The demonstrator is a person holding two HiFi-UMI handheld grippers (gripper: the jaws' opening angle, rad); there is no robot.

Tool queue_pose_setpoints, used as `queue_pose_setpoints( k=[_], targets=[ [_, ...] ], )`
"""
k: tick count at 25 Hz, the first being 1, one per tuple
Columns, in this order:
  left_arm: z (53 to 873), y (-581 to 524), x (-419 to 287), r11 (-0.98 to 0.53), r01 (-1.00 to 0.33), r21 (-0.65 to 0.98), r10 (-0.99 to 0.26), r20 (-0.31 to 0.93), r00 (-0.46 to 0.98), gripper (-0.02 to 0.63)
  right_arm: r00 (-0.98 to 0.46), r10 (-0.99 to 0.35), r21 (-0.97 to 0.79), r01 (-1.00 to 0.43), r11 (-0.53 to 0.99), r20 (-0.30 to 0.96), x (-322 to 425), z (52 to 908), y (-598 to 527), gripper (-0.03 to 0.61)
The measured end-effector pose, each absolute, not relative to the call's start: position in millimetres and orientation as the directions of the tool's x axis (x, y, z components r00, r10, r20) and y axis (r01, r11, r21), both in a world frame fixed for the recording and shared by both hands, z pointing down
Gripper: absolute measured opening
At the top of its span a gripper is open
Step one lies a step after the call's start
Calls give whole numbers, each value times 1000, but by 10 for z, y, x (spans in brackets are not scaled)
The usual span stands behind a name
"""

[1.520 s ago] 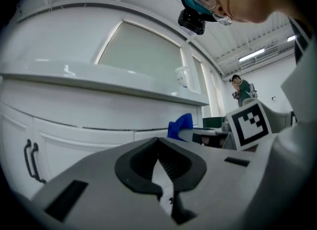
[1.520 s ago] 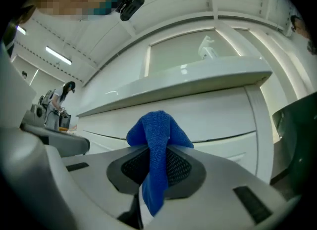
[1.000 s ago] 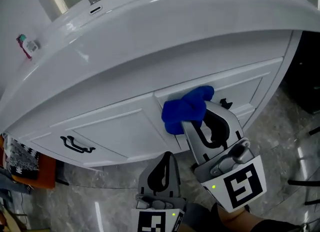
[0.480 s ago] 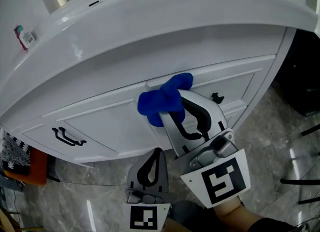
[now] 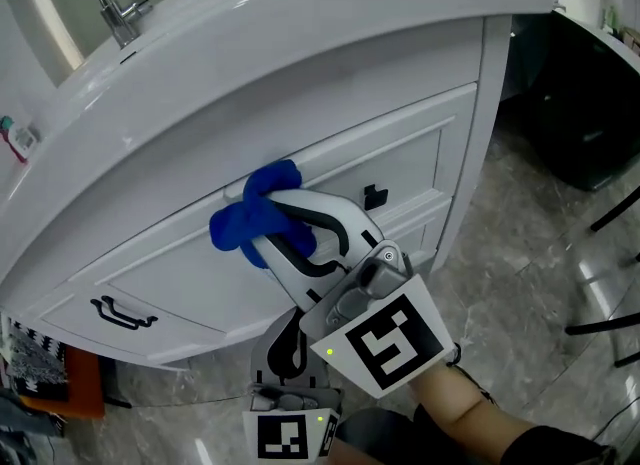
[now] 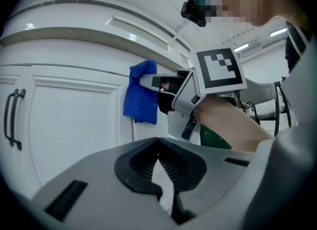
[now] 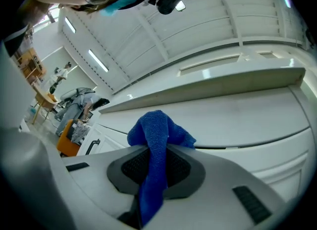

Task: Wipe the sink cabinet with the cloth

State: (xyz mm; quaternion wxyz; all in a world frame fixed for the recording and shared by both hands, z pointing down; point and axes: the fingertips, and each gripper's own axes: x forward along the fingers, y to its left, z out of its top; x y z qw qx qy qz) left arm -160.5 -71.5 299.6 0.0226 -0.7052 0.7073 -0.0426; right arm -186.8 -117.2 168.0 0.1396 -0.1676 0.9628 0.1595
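Right gripper view: the right gripper (image 7: 154, 167) pinches the blue cloth (image 7: 157, 131), its bunched end just ahead of the jaws against the sink cabinet (image 5: 400, 168). Wiping seems under way; the next move calls for sliding sideways with steady pressure. The left gripper (image 6: 159, 167) hangs below, pressed together, empty.

The right gripper (image 5: 268, 238) is a pale grey moulded plastic shell. Its two long curved jaws are lined with black ribbed rubber pads (image 7: 131, 167). At its rear sits a white cube with a black square marker (image 5: 388, 343), and beside that a small green light (image 5: 328, 351). The left gripper (image 6: 158, 147) matches it: grey shell, black ribbed lining and its own white marker cube (image 5: 288, 438). A dark sleeve (image 5: 545, 445) covers the right upper arm.
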Motion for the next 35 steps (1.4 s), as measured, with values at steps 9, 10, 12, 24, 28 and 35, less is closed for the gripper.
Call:
queue_pose_setpoints(
  k=[9, 10, 12, 24, 28, 35],
  targets=[
    [2897, -657, -1551, 7, -995, -98, -1000, 9, -8, 5, -894, -284, 264, -383, 885, -346, -1851, 1616, -1172, 60],
    [2896, -650, -1551, 6, -995, -96, -1000, 8, -7, 5, -894, -286, 266, -385, 883, -346, -1851, 1614, -1172, 60],
    [2890, -635, -1554, 6, -996, -88, -1000, 3, -6, 3, -895, -288, 277, -389, 879, -342, -1857, 1618, -1169, 60],
    [2953, -683, -1519, -33, -996, -77, -999, 0, 33, 5, -897, -298, 279, -392, 877, -326, -1821, 1626, -1194, 60],
    [2984, -702, -1538, -36, -997, -72, -999, 0, 36, 4, -893, -314, 277, -406, 871, -323, -1754, 1632, -1252, 60],
    [3044, -737, -1548, -44, -997, -69, -999, 8, 44, 5, -866, -301, 286, -429, 857, -399, -1469, 1791, -1451, 60]
  ],
)
